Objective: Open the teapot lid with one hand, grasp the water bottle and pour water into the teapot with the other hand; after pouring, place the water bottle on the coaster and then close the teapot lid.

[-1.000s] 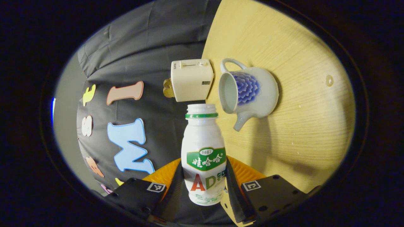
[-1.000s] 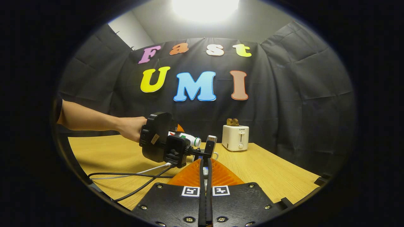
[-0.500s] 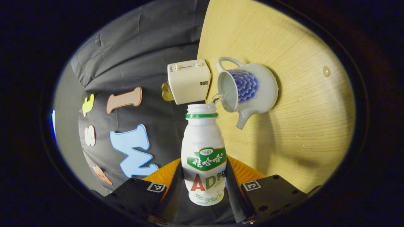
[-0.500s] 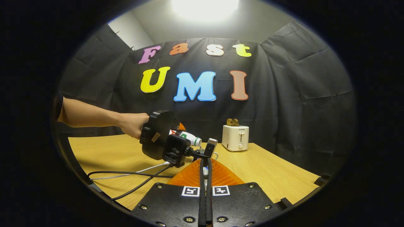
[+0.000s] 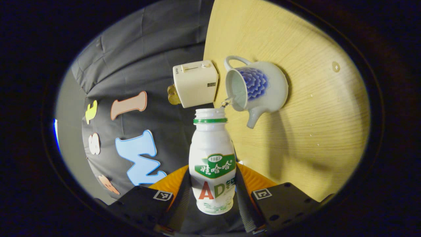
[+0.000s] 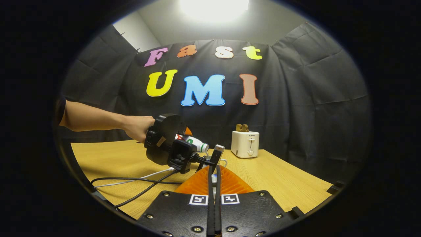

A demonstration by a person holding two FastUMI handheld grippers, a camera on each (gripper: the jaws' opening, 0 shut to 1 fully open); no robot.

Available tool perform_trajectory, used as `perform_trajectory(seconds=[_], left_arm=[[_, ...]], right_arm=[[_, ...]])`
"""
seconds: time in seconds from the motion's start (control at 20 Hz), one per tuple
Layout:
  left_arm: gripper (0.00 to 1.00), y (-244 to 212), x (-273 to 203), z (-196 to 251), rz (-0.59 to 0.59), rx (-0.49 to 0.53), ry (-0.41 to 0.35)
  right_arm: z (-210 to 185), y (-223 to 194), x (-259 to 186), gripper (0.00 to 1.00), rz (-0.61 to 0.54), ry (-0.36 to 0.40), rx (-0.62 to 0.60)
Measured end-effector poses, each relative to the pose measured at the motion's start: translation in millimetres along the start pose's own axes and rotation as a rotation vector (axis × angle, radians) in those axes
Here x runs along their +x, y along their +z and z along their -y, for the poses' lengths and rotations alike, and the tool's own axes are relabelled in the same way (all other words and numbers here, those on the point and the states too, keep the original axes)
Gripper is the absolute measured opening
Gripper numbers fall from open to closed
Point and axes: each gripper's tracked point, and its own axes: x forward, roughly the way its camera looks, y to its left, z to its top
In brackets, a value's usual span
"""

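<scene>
Pouring stage. Water bottle clamped between the fingers of the left gripper, long axis along the fingers, mouth aimed forward and tipped toward the open teapot. Thin stream bridging bottle mouth and teapot rim, mouth just beside and above the opening. Teapot on the table, next to the toaster. Right gripper clenched; whether on the lid, cannot tell.
</scene>
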Motion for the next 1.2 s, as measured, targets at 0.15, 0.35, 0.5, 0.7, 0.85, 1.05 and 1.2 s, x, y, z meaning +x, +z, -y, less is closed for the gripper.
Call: perform_trajectory(seconds=[0.15, 0.35, 0.5, 0.7, 0.85, 1.05, 1.2], left_arm=[[0.78, 0.4, -0.8, -0.3, -0.002, 0.013, -0.004], [0.74, 2.2, -1.5, -1.0, 0.002, 0.032, -0.005], [0.74, 3.5, -2.0, -3.7, 0.006, 0.045, 0.005], [0.78, 2.7, -2.0, -4.9, 0.002, 0.065, 0.004], [0.78, 1.6, -1.6, -4.7, 0.000, 0.073, 0.000], [0.78, 2.2, -2.1, -7.0, -0.002, 0.092, -0.002], [0.78, 3.4, -3.6, -7.3, -0.003, 0.107, -0.001]], right_arm=[[-0.4, -1.5, 0.3, 0.00, -0.003, 0.001, -0.002], [-1.2, -2.4, 0.4, 0.00, -0.006, 0.004, -0.003], [-3.4, -0.8, -0.4, 0.00, -0.001, 0.013, 0.000], [-2.8, -0.9, 0.2, 0.00, -0.002, 0.014, 0.001], [-3.0, -0.8, -0.6, 0.00, 0.000, 0.014, -0.004], [-2.7, -1.6, -0.3, 0.00, -0.001, 0.014, -0.003], [-2.6, -0.7, -1.1, 0.00, -0.001, 0.013, -0.003]])
